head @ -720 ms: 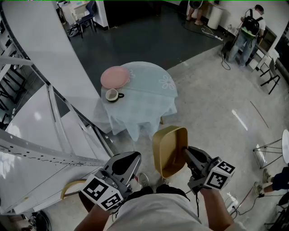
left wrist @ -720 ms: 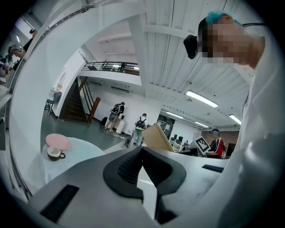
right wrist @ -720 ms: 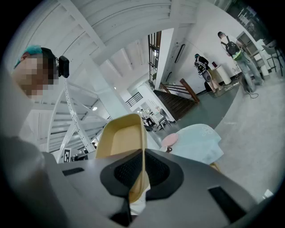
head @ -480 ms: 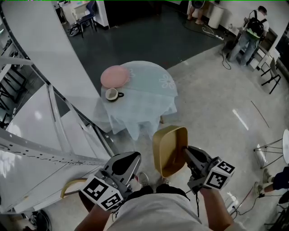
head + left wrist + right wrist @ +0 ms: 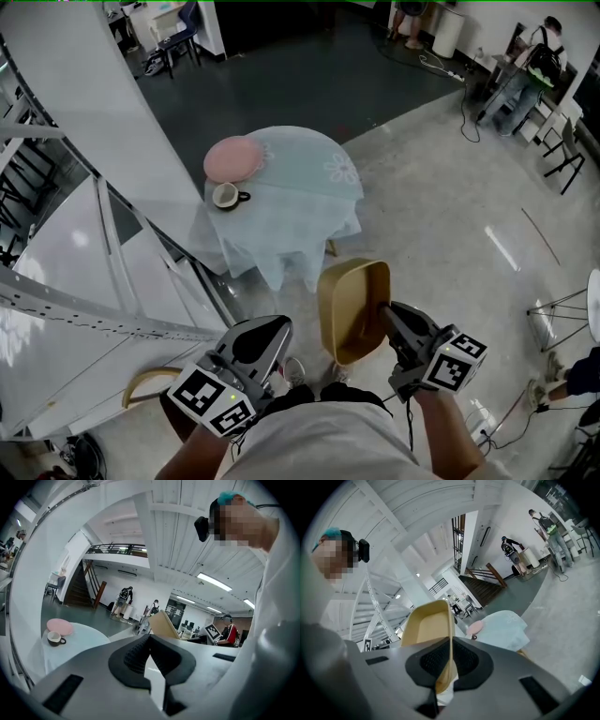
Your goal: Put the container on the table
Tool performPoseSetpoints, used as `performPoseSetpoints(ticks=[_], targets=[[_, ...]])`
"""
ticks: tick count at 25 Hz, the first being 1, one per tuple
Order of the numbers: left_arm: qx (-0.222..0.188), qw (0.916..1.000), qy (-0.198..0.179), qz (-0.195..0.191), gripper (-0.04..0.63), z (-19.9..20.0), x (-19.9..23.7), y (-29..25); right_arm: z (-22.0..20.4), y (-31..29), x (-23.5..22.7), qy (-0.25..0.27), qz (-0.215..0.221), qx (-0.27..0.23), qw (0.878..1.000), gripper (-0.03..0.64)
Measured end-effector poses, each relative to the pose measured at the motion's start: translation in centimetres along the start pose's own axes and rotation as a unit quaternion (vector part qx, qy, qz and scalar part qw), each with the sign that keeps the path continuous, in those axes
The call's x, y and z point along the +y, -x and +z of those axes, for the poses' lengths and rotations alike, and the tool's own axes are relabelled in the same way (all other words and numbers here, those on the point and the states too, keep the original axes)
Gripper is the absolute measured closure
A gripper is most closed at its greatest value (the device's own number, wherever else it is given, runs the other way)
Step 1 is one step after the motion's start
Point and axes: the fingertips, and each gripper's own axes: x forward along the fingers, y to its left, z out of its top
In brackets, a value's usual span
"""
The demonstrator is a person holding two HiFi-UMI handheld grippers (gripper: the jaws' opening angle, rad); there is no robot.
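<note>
A tan rectangular container [image 5: 350, 310] hangs on its side in front of me, its hollow facing left. My right gripper [image 5: 388, 322] is shut on its rim, and the right gripper view shows the thin wall [image 5: 426, 625] pinched between the black pads. My left gripper [image 5: 268, 343] is held beside it, jaws together, with nothing in them [image 5: 150, 641]; the container [image 5: 161, 624] shows past them. The round table [image 5: 300, 202] with a pale blue cloth stands ahead on the floor. It carries a pink plate [image 5: 232, 157] and a cup [image 5: 226, 195].
A white staircase stringer and rails [image 5: 94, 234] run along the left, close to the table. A curved wooden chair back [image 5: 141, 389] is by my left hip. A white stool [image 5: 562, 305] stands at right. People [image 5: 525, 80] are far off at the back right.
The table has drifted slightly left and up in the head view. Both grippers and the held container keep their places.
</note>
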Motion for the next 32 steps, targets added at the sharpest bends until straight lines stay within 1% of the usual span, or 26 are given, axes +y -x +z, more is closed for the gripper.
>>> performPoseSetpoints(ticks=[10, 17, 32], targets=[[0.001, 0.9999, -0.013, 0.009, 0.574, 0.1, -3.2, -3.5, 2.1, 3.0, -2.8, -0.004, 0.011, -0.002, 1.000, 0.586], [-0.001, 0.9997, -0.022, 0.013, 0.574, -0.2, -5.0, -6.0, 3.2, 4.9, -5.0, 0.013, 0.005, 0.003, 1.000, 0.586], [0.000, 0.9991, -0.039, 0.018, 0.574, 0.2, -7.3, -9.5, 5.2, 7.0, -8.5, 0.007, 0.006, -0.004, 1.000, 0.586]])
